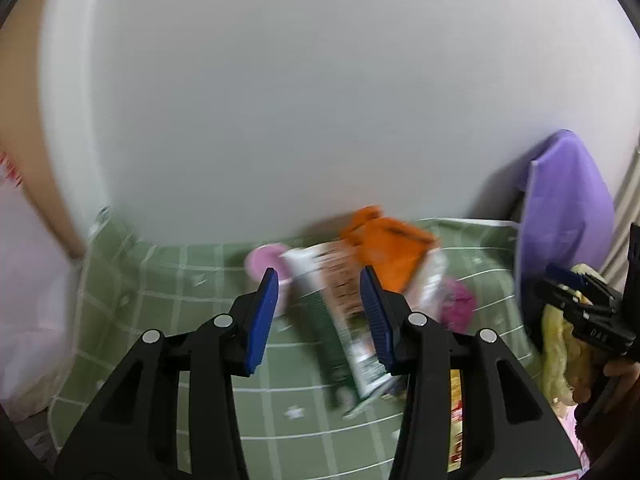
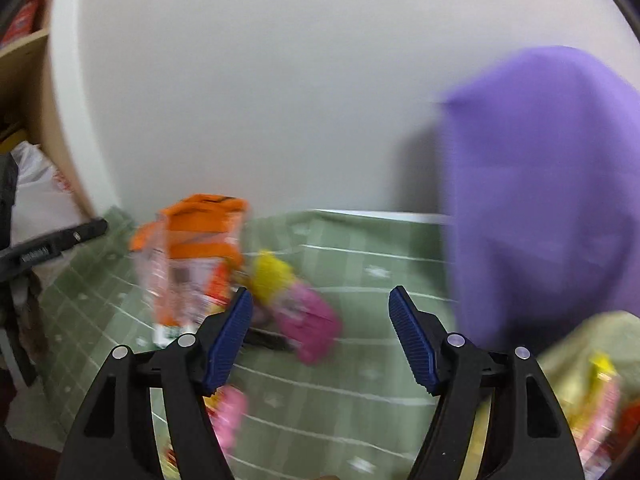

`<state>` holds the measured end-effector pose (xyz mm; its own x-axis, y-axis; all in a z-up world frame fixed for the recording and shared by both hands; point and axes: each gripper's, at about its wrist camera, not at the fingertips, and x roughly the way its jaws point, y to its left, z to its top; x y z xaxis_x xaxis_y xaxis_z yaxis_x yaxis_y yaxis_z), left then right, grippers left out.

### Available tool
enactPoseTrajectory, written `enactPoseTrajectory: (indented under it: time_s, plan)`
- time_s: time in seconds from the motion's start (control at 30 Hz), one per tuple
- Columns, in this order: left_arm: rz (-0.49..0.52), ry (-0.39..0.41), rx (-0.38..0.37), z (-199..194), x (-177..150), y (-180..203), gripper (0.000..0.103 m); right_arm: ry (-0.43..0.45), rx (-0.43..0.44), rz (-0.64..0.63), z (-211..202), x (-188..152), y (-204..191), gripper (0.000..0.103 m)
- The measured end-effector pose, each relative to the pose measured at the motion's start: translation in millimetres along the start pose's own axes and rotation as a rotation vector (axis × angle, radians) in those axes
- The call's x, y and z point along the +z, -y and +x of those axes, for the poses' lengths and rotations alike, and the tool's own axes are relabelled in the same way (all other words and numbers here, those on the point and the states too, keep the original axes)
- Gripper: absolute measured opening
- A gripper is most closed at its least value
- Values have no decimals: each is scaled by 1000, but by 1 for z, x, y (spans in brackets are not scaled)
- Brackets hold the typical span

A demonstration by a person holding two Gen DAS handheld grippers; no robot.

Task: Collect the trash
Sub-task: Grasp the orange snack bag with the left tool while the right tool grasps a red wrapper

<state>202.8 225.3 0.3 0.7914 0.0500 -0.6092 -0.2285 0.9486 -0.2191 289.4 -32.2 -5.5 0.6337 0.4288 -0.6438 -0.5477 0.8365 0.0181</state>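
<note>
A: Any labels readable?
B: No, all blurred. An orange carton (image 1: pixel 384 252) and a green-and-white tube (image 1: pixel 344 320) lie near the desk's (image 1: pixel 160 280) far edge.
A: The fingers?
B: Left gripper (image 1: pixel 320 316) half-spread, right gripper (image 2: pixel 320 336) wide apart, neither grasping anything

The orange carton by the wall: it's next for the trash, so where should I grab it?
Judging loosely, since it's blurred: take the orange carton across its upright side walls, coming from the front. Its back is near the wall, and the pink wrapper lies beside it.
</note>
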Motion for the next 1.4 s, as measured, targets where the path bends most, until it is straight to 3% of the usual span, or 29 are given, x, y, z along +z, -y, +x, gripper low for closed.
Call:
enactPoseTrajectory:
  time_s: [0.27,0.4,0.47,0.57,0.7,0.87,1.13,1.4]
  plan:
    - [-120,-30,95,-7,-22,-64,41,-6,111,-50,59,53,-67,67]
    - [-154,-46,119,-11,-32,-80,41,-98,126,-75,99,51,-88,66]
    - [-160,-49,124,-11,-34,-85,41,-172,143,-71,113,37,-92,55]
    - [-170,-58,125,-8,-35,-90,41,-249,157,-66,124,19,-93,46]
    - [-174,-77,108,-1,-33,-90,41,-286,149,-44,124,7,-83,20]
    - [-167,-88,85,4,-33,-84,41,-251,123,-39,109,8,-68,13]
    - [-131,-66,34,1,-25,-62,41,-126,91,4,58,21,-34,12]
    - [-79,-64,-118,8,-14,-15,46,-54,10,40,18,17,-3,11]
